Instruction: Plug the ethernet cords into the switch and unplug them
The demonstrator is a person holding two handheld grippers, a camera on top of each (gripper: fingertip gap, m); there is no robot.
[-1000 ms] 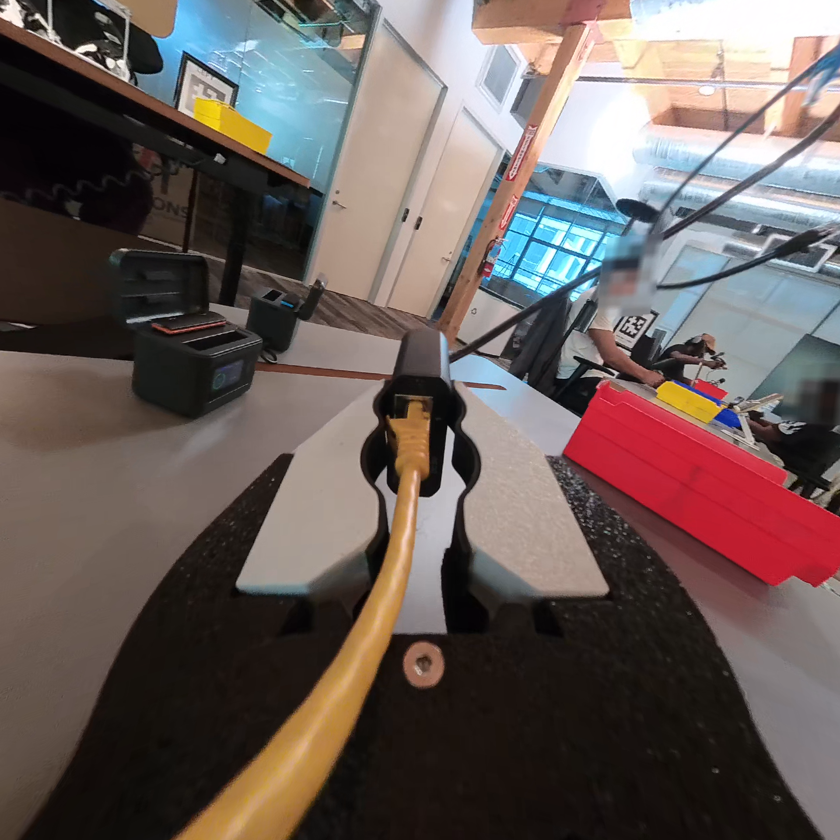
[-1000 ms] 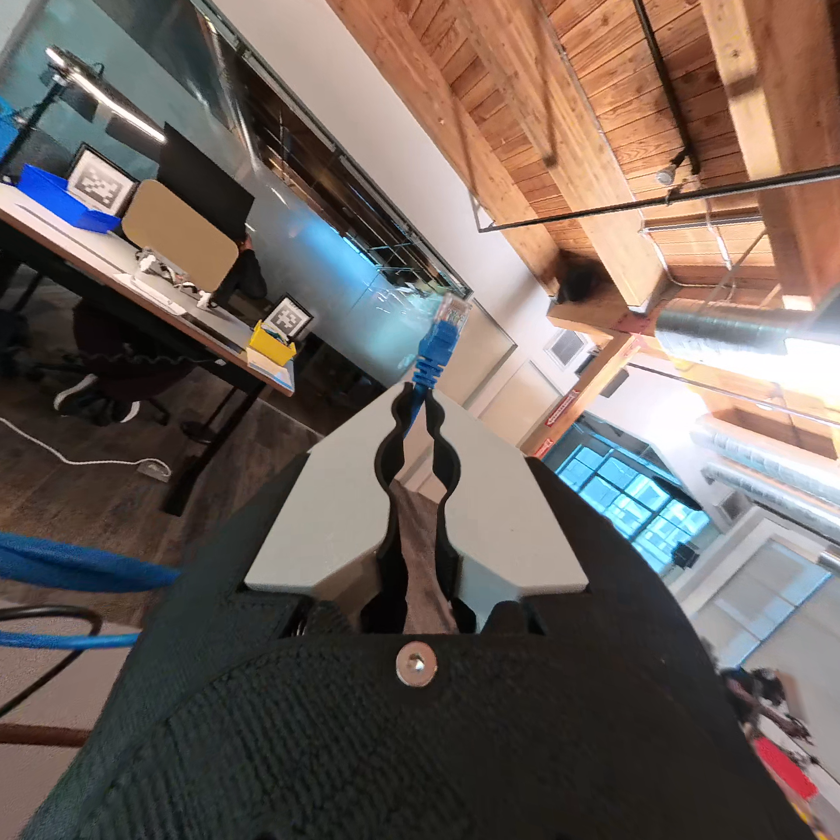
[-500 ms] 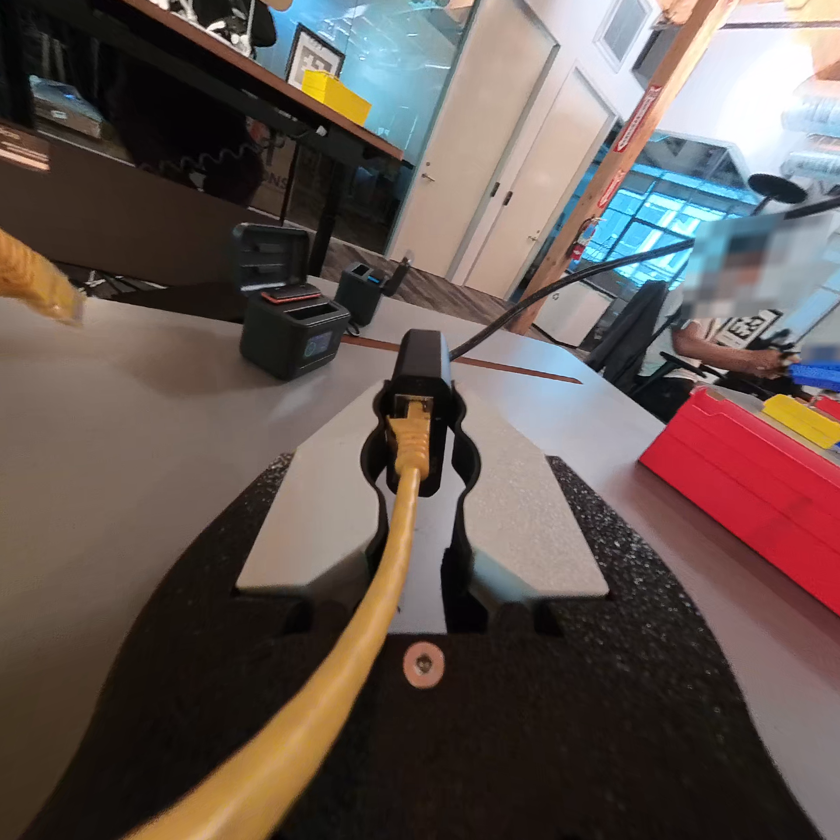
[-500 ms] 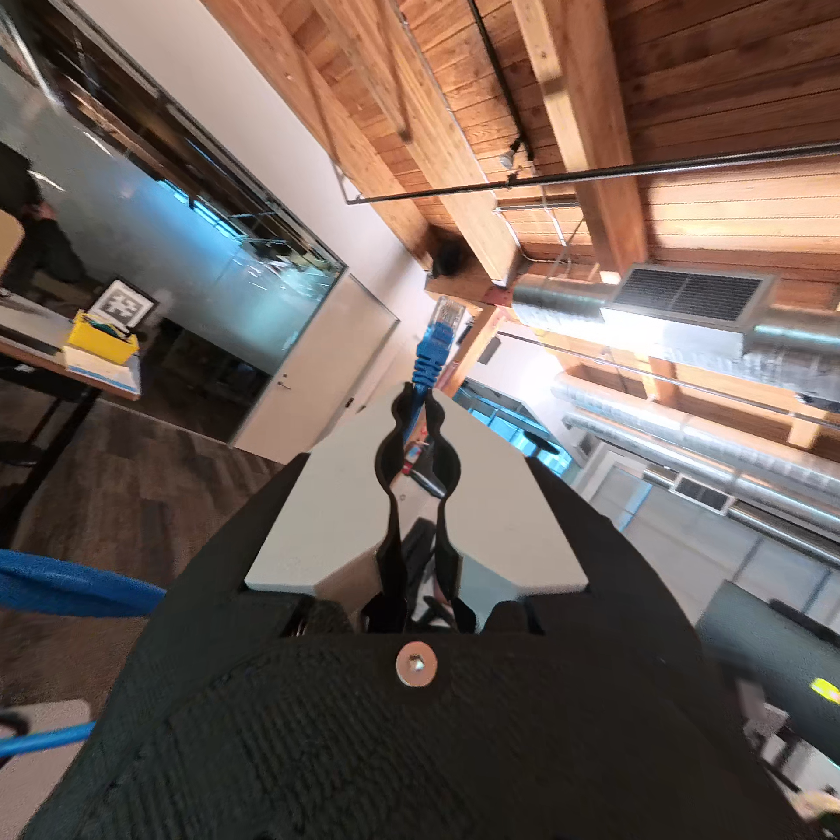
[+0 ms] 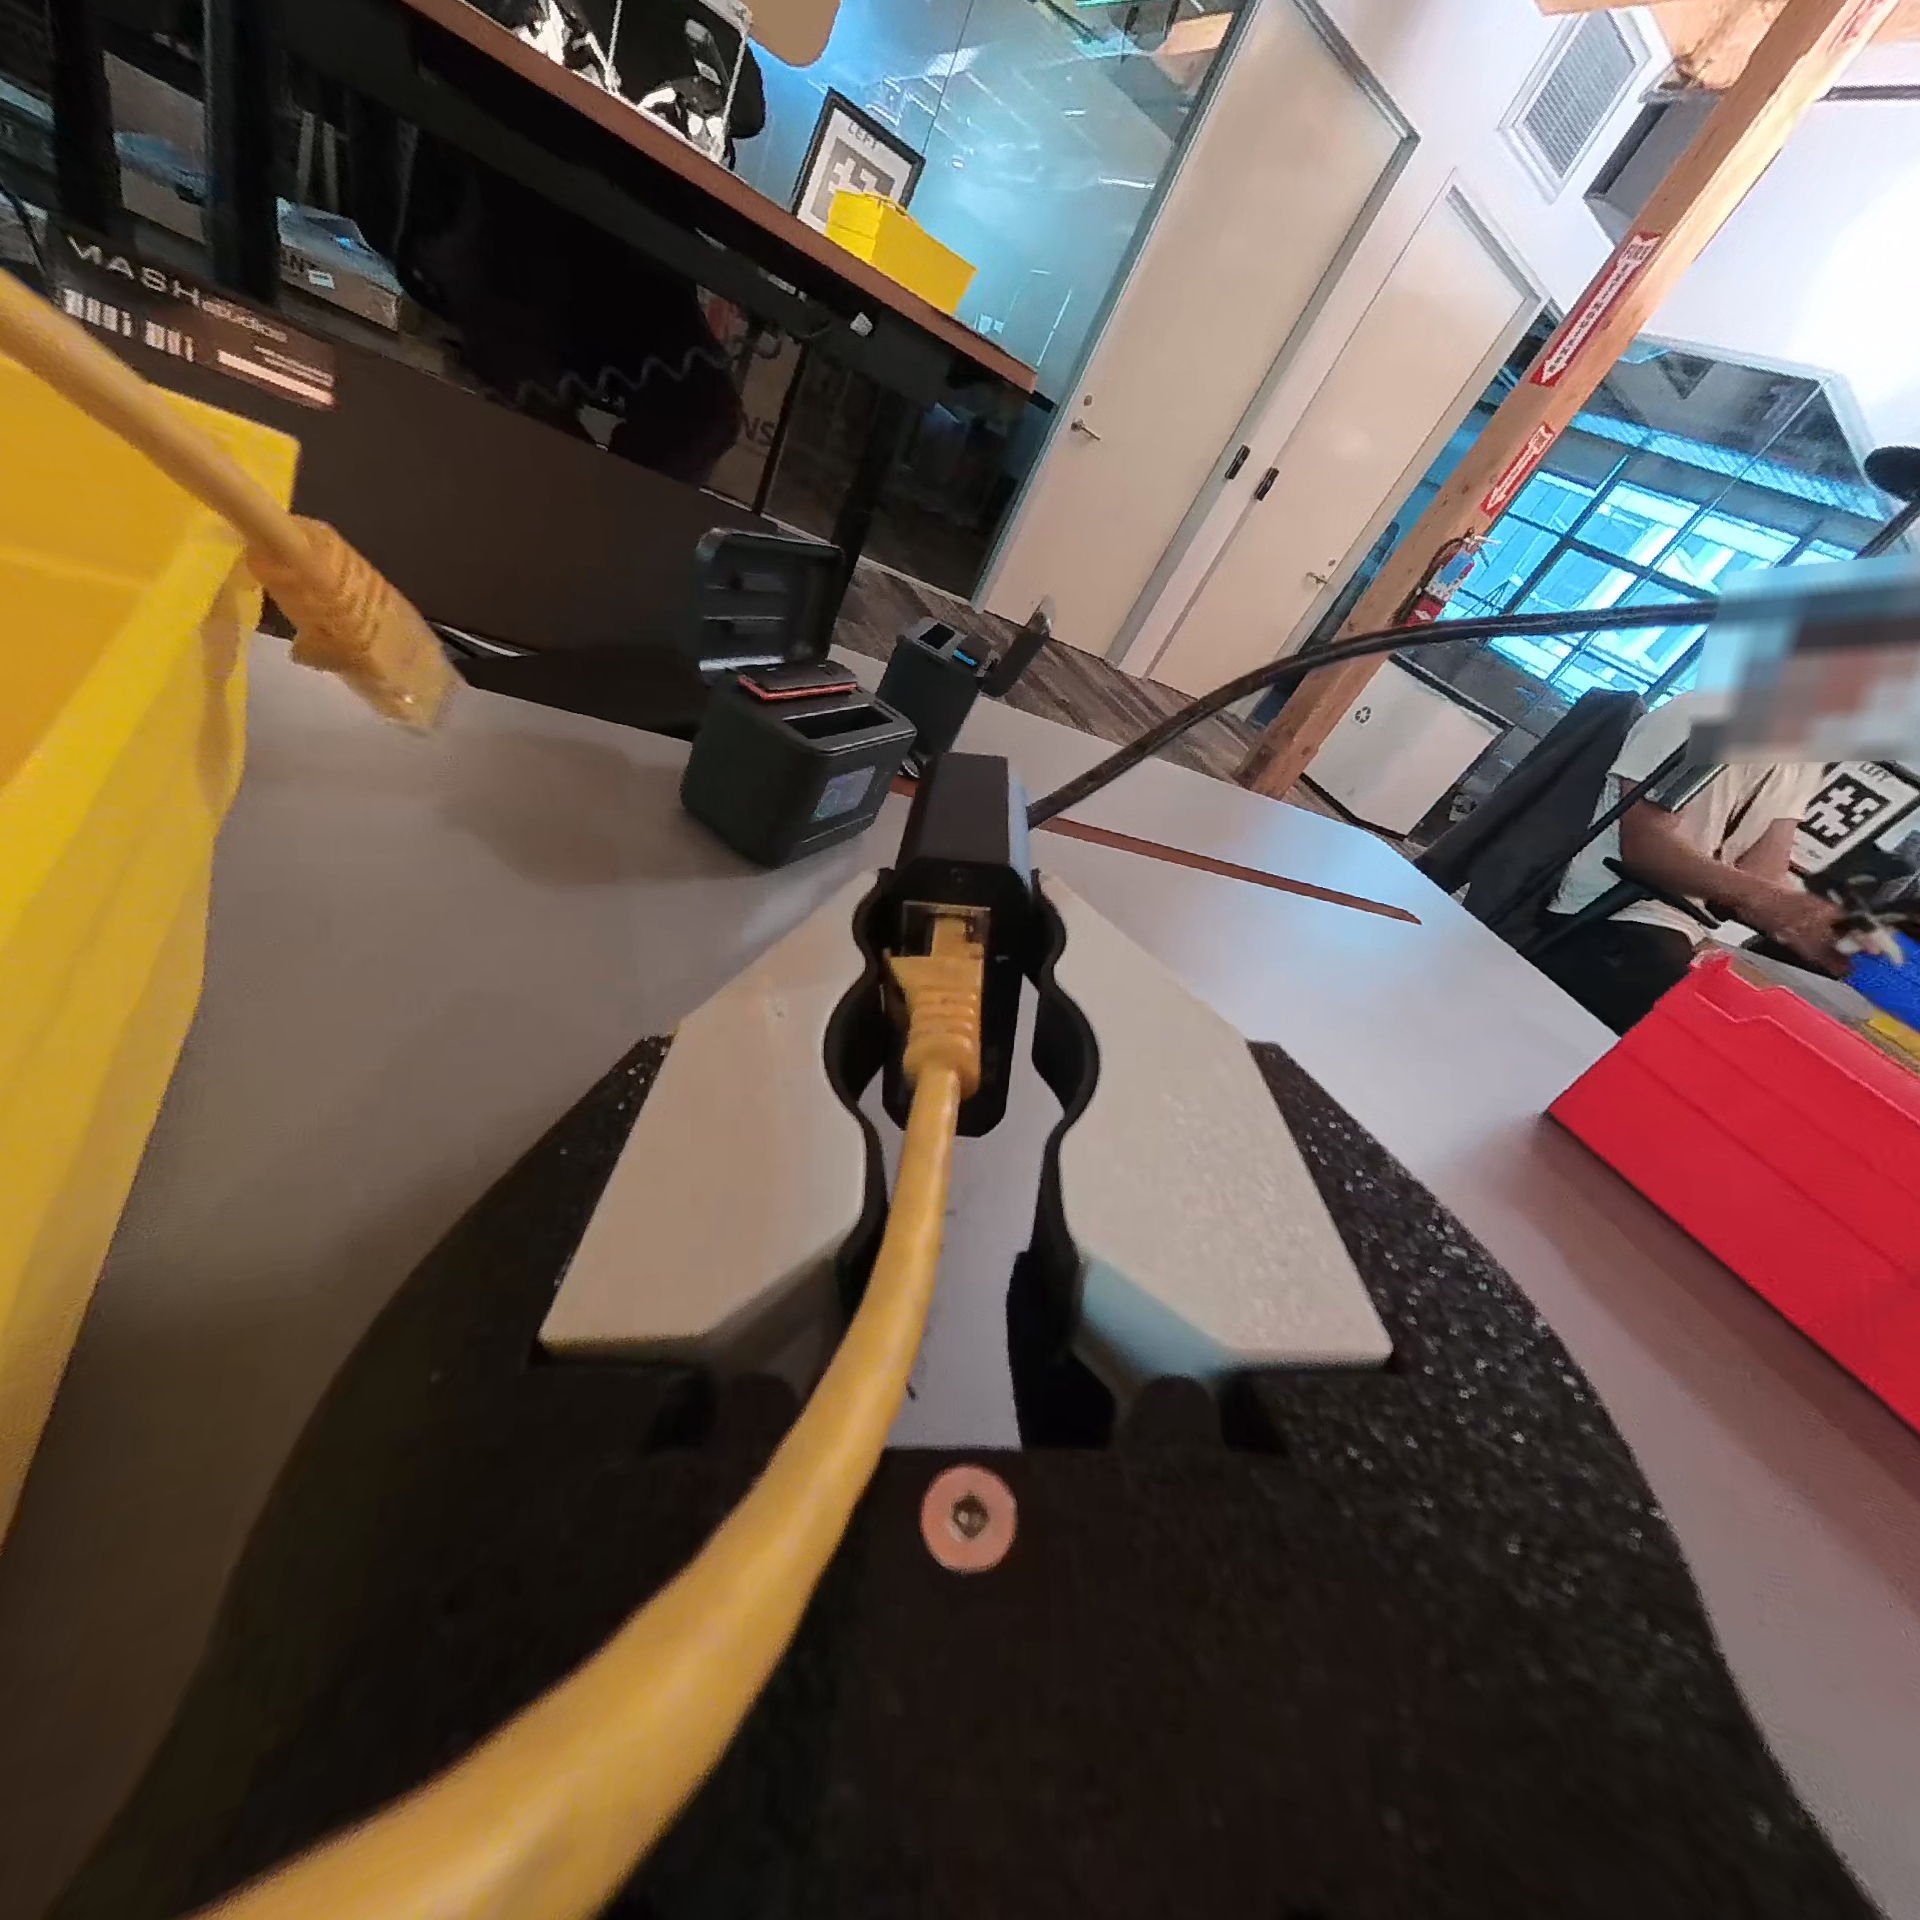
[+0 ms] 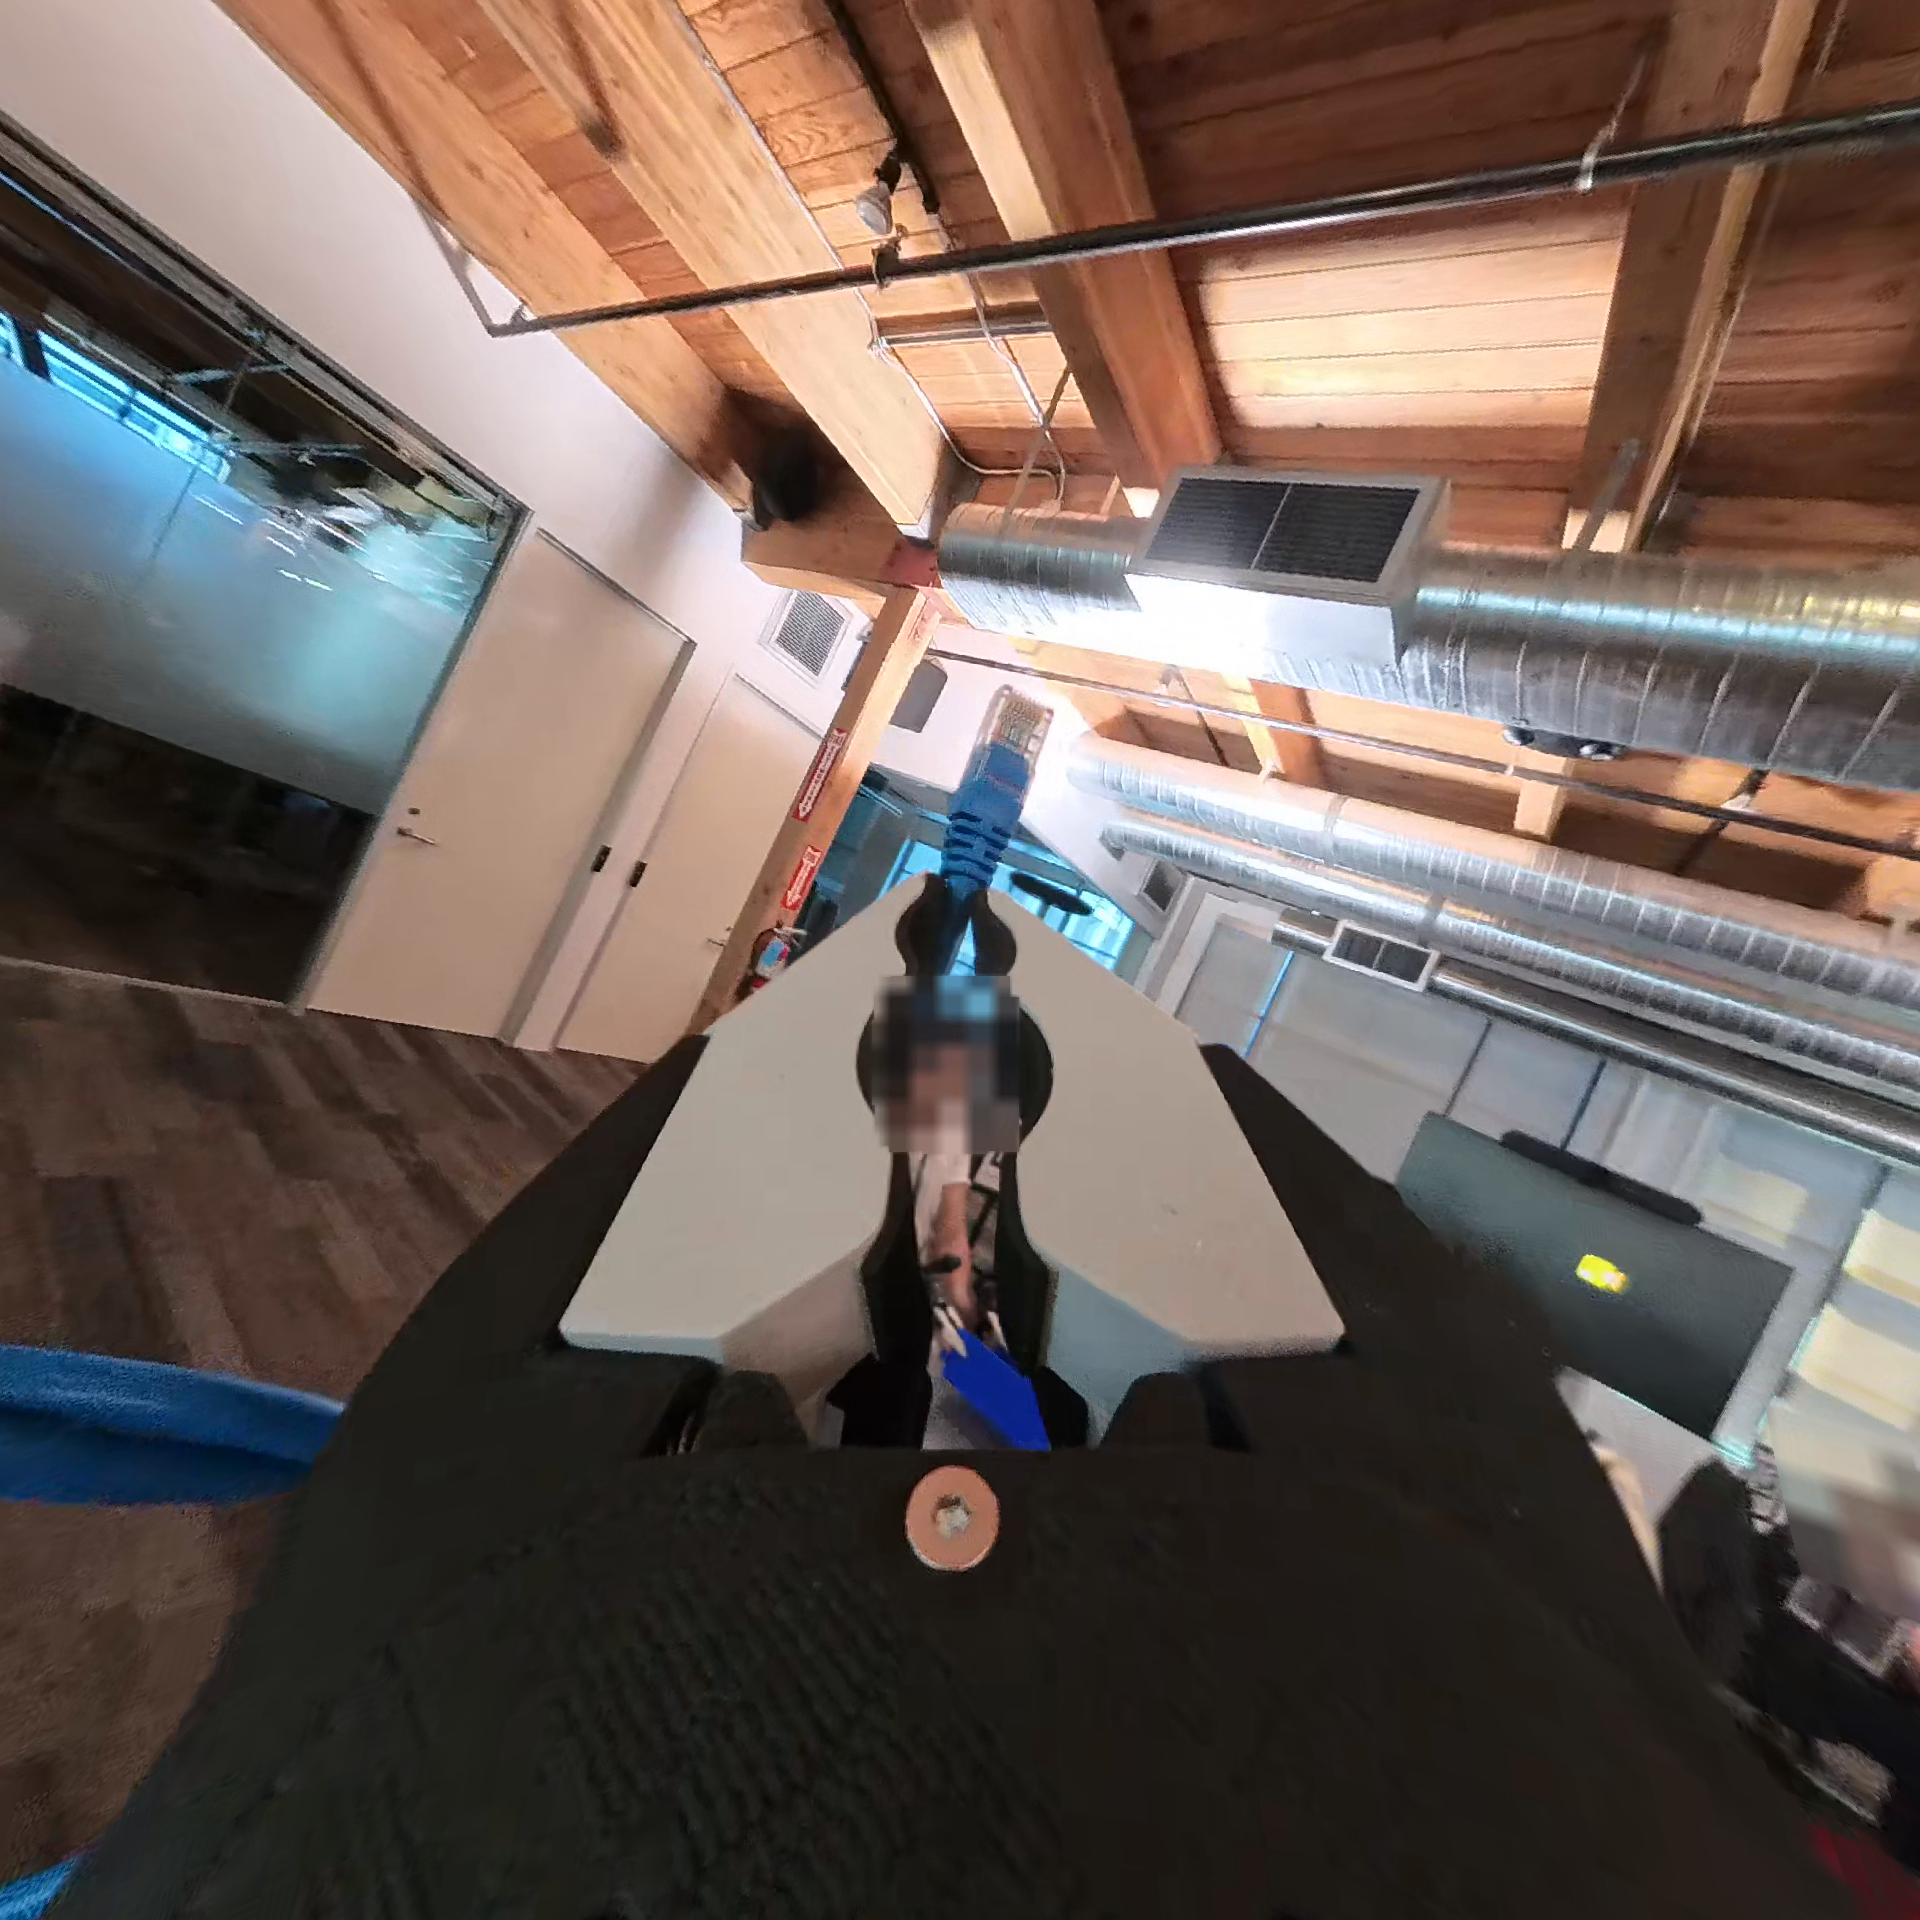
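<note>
Switch (image 5: 961,831) sits clamped between left fingers (image 5: 769,1122), yellow cord (image 5: 914,1174) plugged in.

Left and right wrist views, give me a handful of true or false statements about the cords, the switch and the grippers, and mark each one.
1. The left gripper is shut on the black switch. True.
2. A blue cord is plugged into the switch. False: the plugged-in one is the yellow cord.
3. The right gripper holds the blue cord in the air, plug pointing up towards the ceiling. True.
4. The red bin lies left of the switch. False: it lies to the right; a yellow bin is on the left.
5. The right gripper is open and empty. False: it is shut on the blue cord.
</note>
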